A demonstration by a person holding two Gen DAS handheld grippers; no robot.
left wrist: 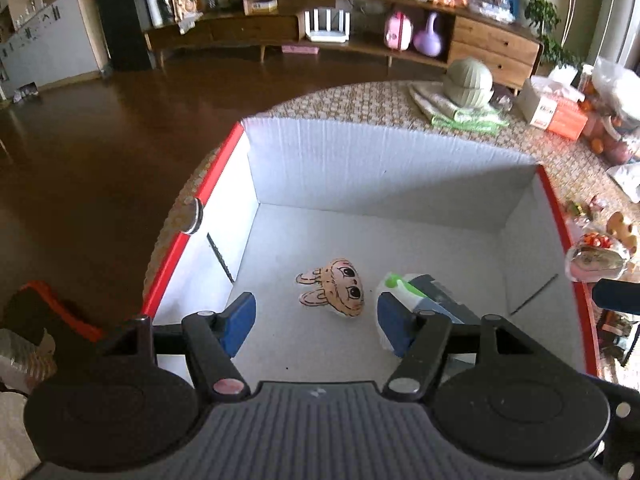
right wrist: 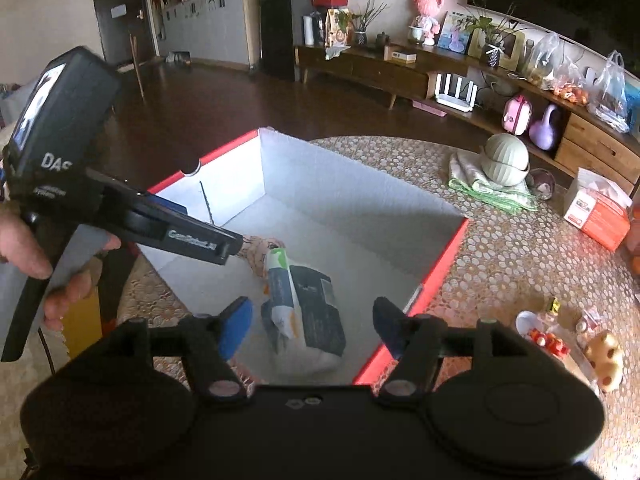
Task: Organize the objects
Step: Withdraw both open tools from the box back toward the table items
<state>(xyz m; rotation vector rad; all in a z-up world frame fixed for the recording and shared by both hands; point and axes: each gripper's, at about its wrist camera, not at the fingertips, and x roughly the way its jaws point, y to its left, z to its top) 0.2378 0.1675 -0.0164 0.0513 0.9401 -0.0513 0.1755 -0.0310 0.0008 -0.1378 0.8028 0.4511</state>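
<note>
A white cardboard box with a red rim (left wrist: 400,160) (right wrist: 340,200) stands on the round table. On its floor lie a flat cartoon rabbit-face toy (left wrist: 340,286) (right wrist: 260,246) and a wrapped grey-and-white packet with a green tip (left wrist: 432,292) (right wrist: 308,304). My left gripper (left wrist: 316,322) hovers open over the box's near side, nothing between its blue pads. My right gripper (right wrist: 312,326) is open above the packet, not touching it. In the right wrist view the left gripper's body (right wrist: 60,128) shows at left, held by a hand (right wrist: 28,248).
The patterned table (right wrist: 500,248) carries a green ribbed lidded bowl on folded cloth (right wrist: 506,158), an orange-and-white tissue box (right wrist: 598,212), and small toys and snacks (right wrist: 560,340) at the right edge. A wooden sideboard (left wrist: 360,28) lines the far wall across dark floor.
</note>
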